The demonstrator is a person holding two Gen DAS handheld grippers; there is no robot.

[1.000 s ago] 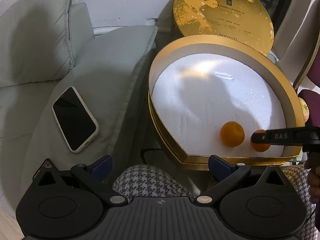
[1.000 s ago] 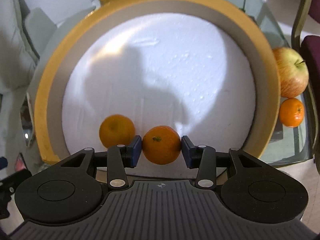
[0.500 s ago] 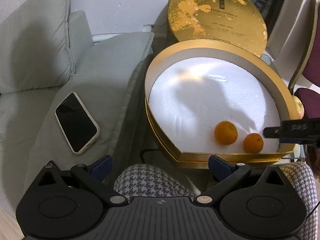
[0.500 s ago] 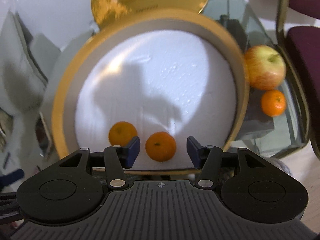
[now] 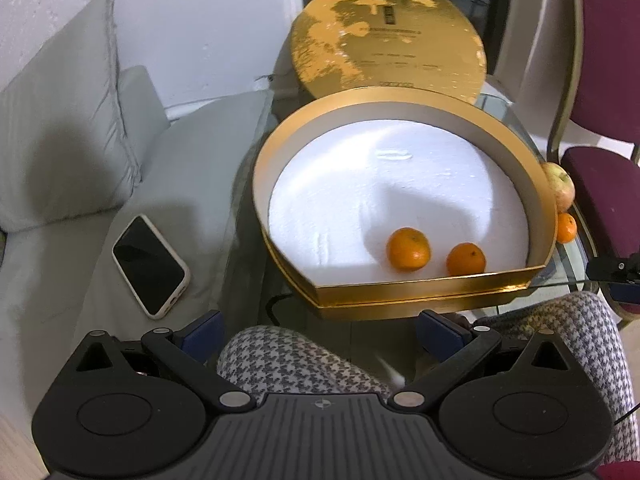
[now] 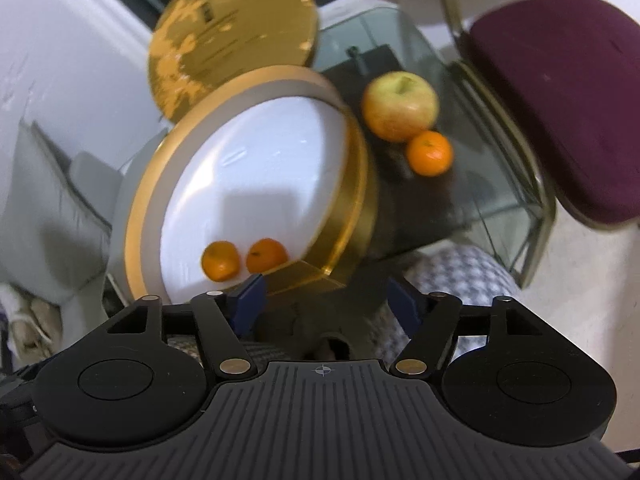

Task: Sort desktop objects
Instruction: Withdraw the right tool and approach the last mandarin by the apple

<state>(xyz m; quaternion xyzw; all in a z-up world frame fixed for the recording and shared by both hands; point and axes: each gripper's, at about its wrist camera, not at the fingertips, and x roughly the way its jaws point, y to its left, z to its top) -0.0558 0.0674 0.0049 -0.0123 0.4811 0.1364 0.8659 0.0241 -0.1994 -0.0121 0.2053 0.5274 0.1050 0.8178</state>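
We see a glass-topped table (image 6: 472,184) bearing a large round gold box with a white foam floor (image 5: 400,200), its gold lid (image 5: 388,36) propped behind. Both grippers — left gripper (image 5: 320,330), right gripper (image 6: 324,294) — hang spread wide, holding nothing. Outside the box sit a yellow-red apple (image 6: 400,106) and a loose tangerine (image 6: 429,153) touching it; inside — two small tangerines (image 5: 408,249) near the front wall.
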